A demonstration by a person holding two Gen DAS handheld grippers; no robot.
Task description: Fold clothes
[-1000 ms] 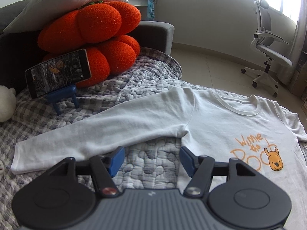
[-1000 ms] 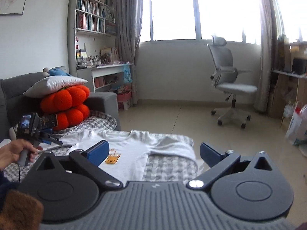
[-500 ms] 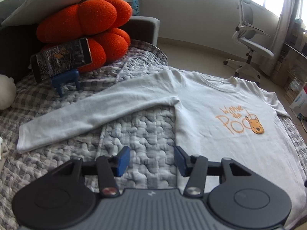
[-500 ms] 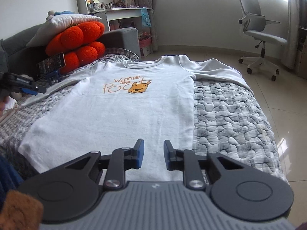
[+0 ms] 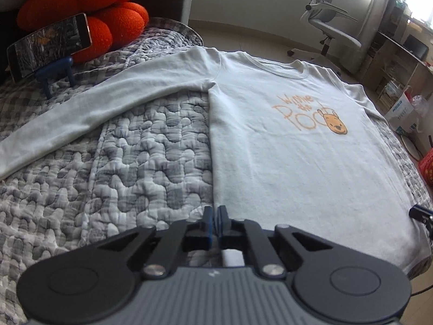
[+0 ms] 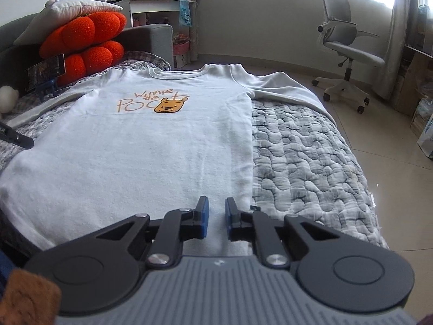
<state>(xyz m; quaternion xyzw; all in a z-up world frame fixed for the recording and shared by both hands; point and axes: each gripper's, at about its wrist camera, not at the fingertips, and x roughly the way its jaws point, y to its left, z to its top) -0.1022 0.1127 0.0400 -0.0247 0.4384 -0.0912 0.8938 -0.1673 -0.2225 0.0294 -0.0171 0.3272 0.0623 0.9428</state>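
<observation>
A white long-sleeved shirt (image 5: 284, 157) with an orange bear print lies flat, front up, on a grey quilted bed cover (image 5: 130, 168). One sleeve (image 5: 89, 108) stretches out to the left; the other sleeve (image 6: 284, 89) lies at the far right. My left gripper (image 5: 215, 216) is shut on the shirt's side edge near the hem. My right gripper (image 6: 217, 211) is over the shirt (image 6: 151, 146) near its other hem corner. Its jaws are closing, a narrow gap shows, and white cloth lies between the pads.
A phone on a blue stand (image 5: 48, 51) and orange cushions (image 5: 89, 8) sit at the far left of the bed. An office chair (image 6: 349, 54) stands on the tiled floor beyond. Boxes and shelves (image 5: 400, 103) line the right wall.
Both grippers came down to the shirt's near hem. The left jaws went from wide apart to shut on the edge; the right jaws narrowed from wide to a small gap.
</observation>
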